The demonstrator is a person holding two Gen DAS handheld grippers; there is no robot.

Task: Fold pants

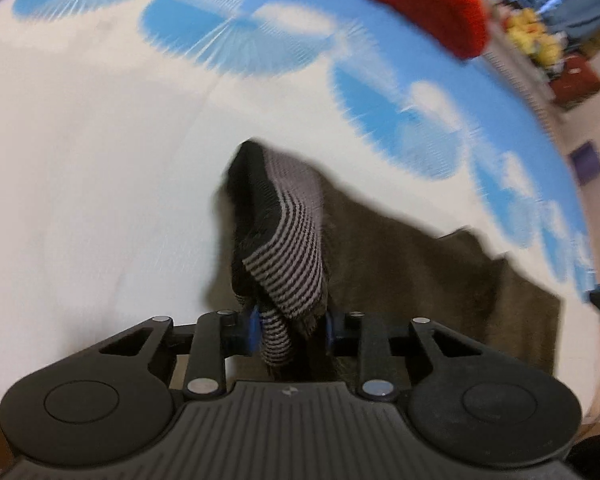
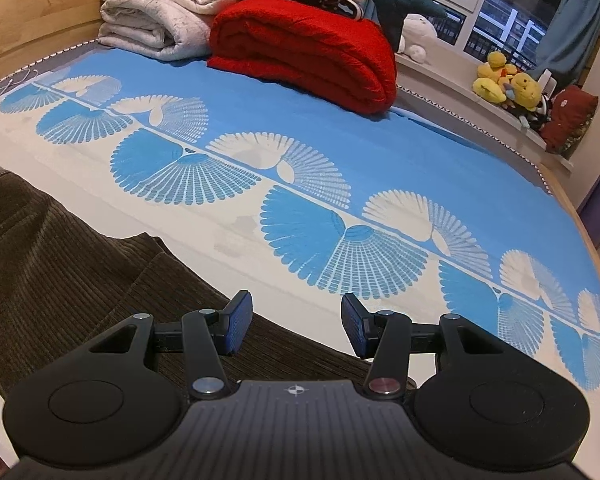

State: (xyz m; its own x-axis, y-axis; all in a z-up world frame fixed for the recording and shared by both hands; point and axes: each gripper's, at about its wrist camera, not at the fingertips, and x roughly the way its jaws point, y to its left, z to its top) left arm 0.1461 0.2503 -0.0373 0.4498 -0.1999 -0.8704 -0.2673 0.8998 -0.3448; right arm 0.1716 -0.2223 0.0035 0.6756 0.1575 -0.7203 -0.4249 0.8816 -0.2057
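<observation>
Pants (image 1: 380,248): one pair; left fingers (image 1: 256,328) clamp striped cuff (image 1: 296,240); right fingers (image 2: 352,320) apart, empty.

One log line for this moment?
left tool: shut on pants waistband | right tool: open, empty, over pants edge | bedsheet

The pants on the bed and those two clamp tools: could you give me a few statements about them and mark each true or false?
1. The left gripper is shut on the striped waistband of the pants. True.
2. The right gripper is clamped on a pant leg. False: its jaws stand open with nothing between them, above the edge of the brown fabric.
3. The pants are blue denim. False: they are dark brown corduroy.
4. A folded red blanket lies at the far end of the bed sheet. True.
5. The sheet is plain white. False: it is blue and white with fan shapes.
</observation>
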